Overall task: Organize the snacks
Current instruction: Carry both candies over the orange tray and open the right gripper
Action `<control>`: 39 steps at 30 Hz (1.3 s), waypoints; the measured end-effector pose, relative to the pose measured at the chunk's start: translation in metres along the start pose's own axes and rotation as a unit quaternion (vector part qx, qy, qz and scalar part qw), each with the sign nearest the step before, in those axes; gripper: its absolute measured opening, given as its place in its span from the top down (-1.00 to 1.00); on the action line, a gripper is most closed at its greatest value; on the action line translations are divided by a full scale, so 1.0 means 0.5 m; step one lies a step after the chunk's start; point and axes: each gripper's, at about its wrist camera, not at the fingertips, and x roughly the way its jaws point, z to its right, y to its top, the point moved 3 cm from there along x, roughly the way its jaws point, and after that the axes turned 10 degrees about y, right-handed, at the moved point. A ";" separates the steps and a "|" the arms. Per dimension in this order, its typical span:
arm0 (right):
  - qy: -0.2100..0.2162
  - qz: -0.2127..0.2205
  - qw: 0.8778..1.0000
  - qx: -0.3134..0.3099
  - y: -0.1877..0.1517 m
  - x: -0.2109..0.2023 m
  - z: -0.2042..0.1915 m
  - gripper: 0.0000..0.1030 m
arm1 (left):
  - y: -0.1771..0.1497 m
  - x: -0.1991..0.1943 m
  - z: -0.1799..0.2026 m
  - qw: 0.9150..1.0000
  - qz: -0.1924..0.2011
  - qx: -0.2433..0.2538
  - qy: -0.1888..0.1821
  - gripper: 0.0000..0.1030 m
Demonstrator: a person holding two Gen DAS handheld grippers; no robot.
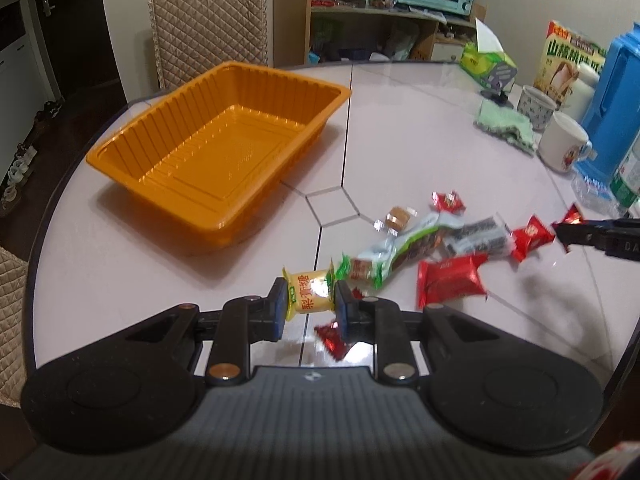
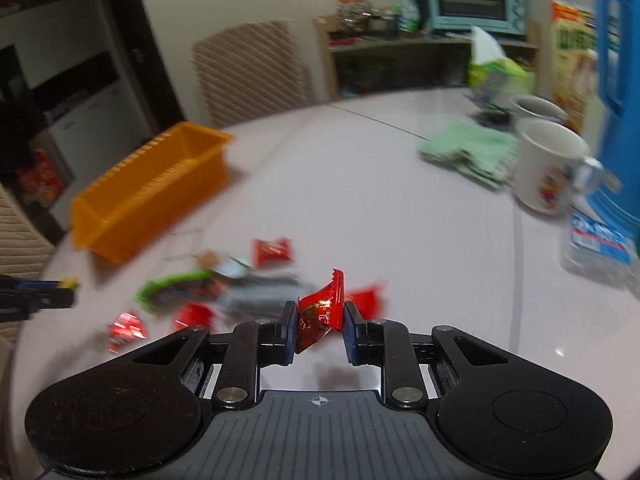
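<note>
My left gripper (image 1: 310,309) is shut on a yellow wrapped candy (image 1: 309,292), held just above the table in the left wrist view. My right gripper (image 2: 320,322) is shut on a small red candy packet (image 2: 322,308), lifted off the table. In the left wrist view the right gripper (image 1: 576,234) shows at the right edge, holding that red packet (image 1: 571,213). A loose pile of snacks (image 1: 420,246) lies between them: red packets, a green-and-white pack, a dark bar. The empty orange tray (image 1: 280,74) stands at the far left; the right wrist view shows the tray (image 2: 152,184) too.
Two mugs (image 1: 562,146), a green cloth (image 1: 504,124), a tissue box (image 1: 486,62), a blue jug (image 1: 614,92) and a plastic bottle (image 2: 598,244) crowd the table's right side. A quilted chair (image 1: 208,20) stands behind the tray. The table's rounded edge runs close on the left.
</note>
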 end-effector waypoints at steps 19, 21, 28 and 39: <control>0.144 -0.007 0.986 -0.080 0.204 0.260 -0.203 0.54 | 0.166 0.080 -0.089 0.998 0.026 -0.045 0.031 0.57; 0.148 -0.006 0.985 -0.089 0.227 0.294 -0.218 0.54 | 0.186 0.095 -0.098 0.998 0.029 -0.047 0.036 0.57; 0.158 -0.014 0.981 -0.110 0.278 0.396 -0.252 0.54 | 0.240 0.161 -0.122 0.997 0.019 -0.063 0.047 0.57; 0.145 -0.054 0.978 -0.138 0.287 0.510 -0.253 0.53 | 0.271 0.218 -0.145 0.996 0.008 -0.078 0.051 0.57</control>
